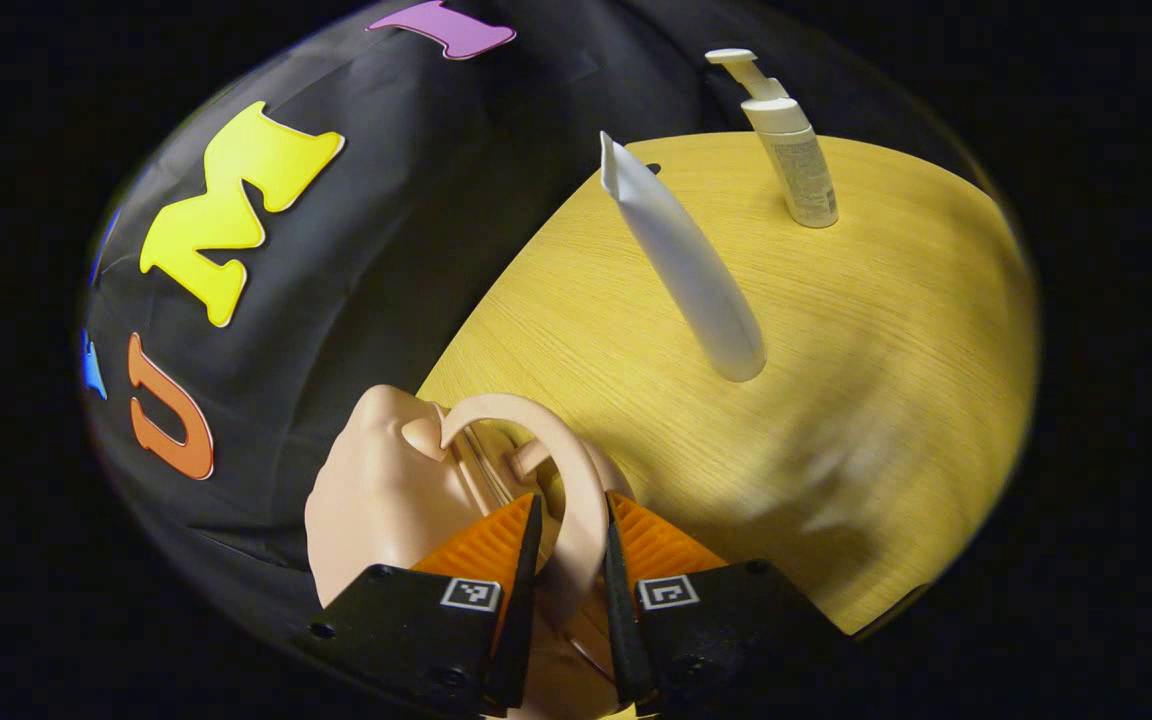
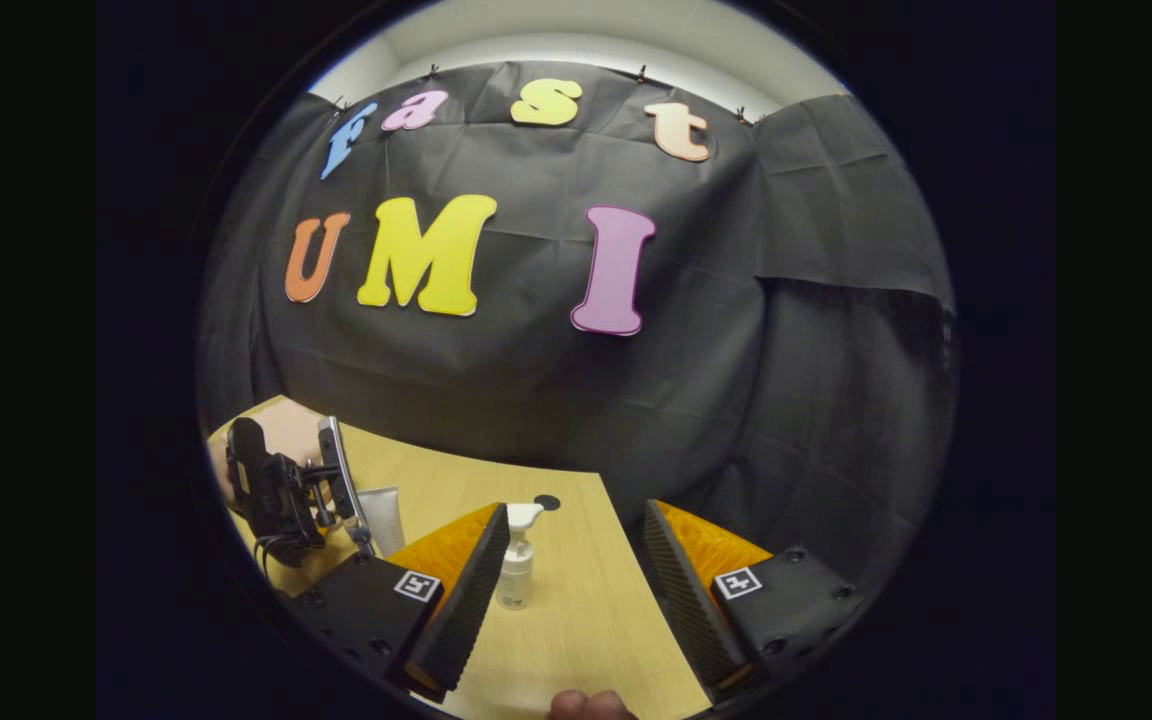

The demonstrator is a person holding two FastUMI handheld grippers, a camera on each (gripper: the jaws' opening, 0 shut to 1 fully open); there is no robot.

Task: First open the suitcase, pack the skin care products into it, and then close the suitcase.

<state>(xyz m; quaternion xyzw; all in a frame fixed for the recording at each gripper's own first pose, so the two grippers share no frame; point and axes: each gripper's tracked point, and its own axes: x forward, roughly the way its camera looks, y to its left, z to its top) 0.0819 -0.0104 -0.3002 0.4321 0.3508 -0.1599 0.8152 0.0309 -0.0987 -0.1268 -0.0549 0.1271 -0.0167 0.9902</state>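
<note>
The left gripper [image 1: 572, 545] is clenched on the handle [image 1: 576, 480] of the suitcase [image 1: 386, 490], both fingers pressing on the arched loop from either side. The suitcase itself sits at the table's [image 1: 886, 400] near edge, right under that gripper, with little of its body to be seen past the handle, so I cannot tell whether the lid is up yet.

Taking the suitcase as the mark: the tube [image 1: 681, 260] stands on its cap just beyond it on the table, long axis leaning, crimped end uppermost. The pump bottle [image 1: 794, 150] stands upright farther out still, past the tube.

The right gripper [image 2: 566, 585] is released, jaws spread wide and holding nothing. The pump bottle [image 2: 516, 560] stands just ahead of it, close by its left finger rather than centred in the gap. The tube [image 2: 381, 520] is off to that gripper's left, towards the suitcase.

So the right gripper is the nearer one for the bottle. It would likely need a small shift leftward to straddle it, and the bottle then has to travel across towards the suitcase, past the tube
</note>
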